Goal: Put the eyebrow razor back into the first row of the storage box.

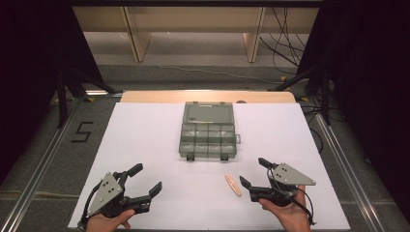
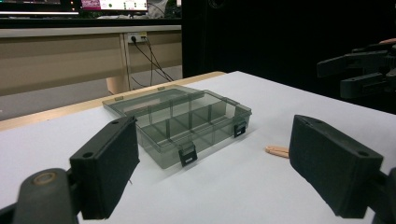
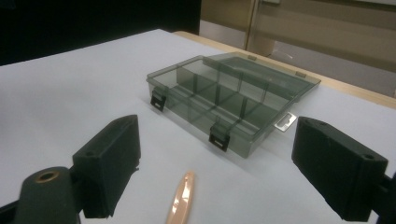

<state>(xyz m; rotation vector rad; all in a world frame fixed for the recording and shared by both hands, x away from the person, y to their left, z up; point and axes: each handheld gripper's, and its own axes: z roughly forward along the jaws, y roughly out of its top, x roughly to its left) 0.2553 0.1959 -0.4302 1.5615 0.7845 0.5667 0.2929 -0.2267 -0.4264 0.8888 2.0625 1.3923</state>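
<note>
A clear grey compartment box [image 1: 208, 130] lies shut in the middle of the white table sheet, its two black latches facing me. The box [image 2: 180, 120] sits ahead of my left jaws, and the box [image 3: 233, 100] also lies beyond my right jaws. A small peach-coloured stick [image 1: 233, 184] lies flat on the sheet just left of my right gripper [image 1: 253, 172]; the stick [image 3: 181, 203] is between the right jaws, low in that view. My left gripper [image 1: 148, 177] rests near the front left, open and holding nothing. The right gripper is open too.
The white sheet [image 1: 145, 135] covers a wooden table whose far edge [image 1: 208, 96] shows behind the box. Black stands and cables sit on the floor at both sides. Wooden desk legs stand farther back.
</note>
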